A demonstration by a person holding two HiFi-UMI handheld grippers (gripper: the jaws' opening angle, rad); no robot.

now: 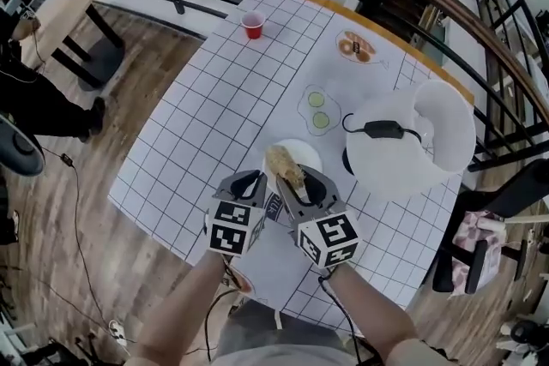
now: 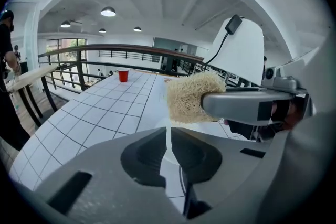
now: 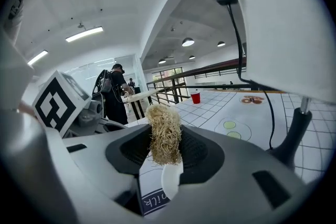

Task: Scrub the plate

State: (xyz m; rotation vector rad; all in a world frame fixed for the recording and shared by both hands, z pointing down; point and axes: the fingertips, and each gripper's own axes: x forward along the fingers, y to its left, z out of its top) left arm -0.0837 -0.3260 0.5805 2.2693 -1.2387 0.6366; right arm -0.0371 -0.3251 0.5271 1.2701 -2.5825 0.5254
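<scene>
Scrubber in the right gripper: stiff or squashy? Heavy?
The scrubber looks like loose tangled fibres, so it is probably light and squashy. It stands upright out of the right gripper without drooping, so it is likely springy, not floppy. Its rough strands should resist slipping.

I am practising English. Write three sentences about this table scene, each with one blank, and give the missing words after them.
1. The fibrous scrubber is clamped in the ____ gripper.
2. The plastic cup at the far end of the table is ____ in colour.
3. The scrubber is held over a white ____ that is near the table's front edge.

Missing words: right; red; plate
</scene>
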